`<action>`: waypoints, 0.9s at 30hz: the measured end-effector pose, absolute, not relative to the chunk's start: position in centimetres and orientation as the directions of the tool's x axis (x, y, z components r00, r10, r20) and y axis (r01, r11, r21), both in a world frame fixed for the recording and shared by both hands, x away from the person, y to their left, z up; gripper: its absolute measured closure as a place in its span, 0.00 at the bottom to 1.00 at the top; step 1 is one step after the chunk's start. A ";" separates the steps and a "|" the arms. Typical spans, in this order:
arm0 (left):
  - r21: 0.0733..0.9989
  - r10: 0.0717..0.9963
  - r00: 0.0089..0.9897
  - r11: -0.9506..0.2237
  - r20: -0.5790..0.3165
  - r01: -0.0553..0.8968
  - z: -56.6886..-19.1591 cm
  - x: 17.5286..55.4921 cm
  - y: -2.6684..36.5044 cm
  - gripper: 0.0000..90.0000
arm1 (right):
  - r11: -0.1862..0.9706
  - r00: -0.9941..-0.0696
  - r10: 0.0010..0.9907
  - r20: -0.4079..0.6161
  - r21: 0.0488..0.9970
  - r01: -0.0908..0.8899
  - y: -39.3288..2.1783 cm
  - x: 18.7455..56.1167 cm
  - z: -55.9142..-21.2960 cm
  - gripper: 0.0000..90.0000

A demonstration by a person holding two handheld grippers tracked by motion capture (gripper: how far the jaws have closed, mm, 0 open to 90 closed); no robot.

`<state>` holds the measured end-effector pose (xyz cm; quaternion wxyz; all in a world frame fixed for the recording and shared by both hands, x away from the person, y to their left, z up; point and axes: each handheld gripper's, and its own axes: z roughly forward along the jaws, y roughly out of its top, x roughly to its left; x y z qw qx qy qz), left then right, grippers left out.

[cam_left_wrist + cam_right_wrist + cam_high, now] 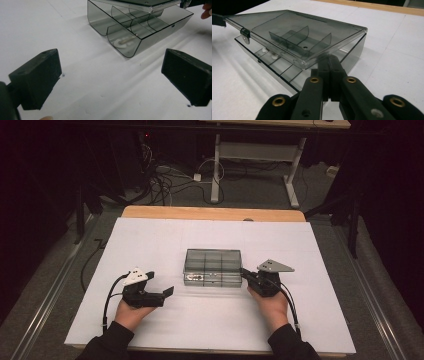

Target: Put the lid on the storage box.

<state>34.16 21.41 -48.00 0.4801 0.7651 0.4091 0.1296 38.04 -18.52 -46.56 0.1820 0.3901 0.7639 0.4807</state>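
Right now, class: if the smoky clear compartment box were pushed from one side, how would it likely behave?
The compartment box looks like thin, rigid plastic, so it would probably slide over the smooth white table cover rather than flex. It sits low and flat, so tipping seems unlikely. Its lid is raised at one edge by the right gripper, whose jaws are closed, so it may flap or drop.

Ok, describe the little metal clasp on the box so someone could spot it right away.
Start at the white table and find the smoky clear box at its middle. Its lid is propped slightly open. The clasp hangs from the lid's front edge, the one shiny silver piece on grey see-through plastic.
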 end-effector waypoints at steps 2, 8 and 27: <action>0.838 0.751 0.632 -0.209 -0.193 0.504 -48.1 34.2 21.4 0.03 | 0.234 -0.630 0.771 0.096 0.877 0.420 -18.5 38.0 -46.6 1.00; 0.838 0.757 0.627 -0.213 -0.184 0.502 -48.1 34.2 21.4 0.03 | 0.232 -0.623 0.777 0.093 0.877 0.421 -18.7 38.1 -46.5 1.00; 0.834 0.771 0.619 -0.239 -0.148 0.497 -48.0 33.9 21.4 0.03 | 0.252 -0.610 0.785 0.105 0.846 0.470 -19.3 38.3 -47.5 1.00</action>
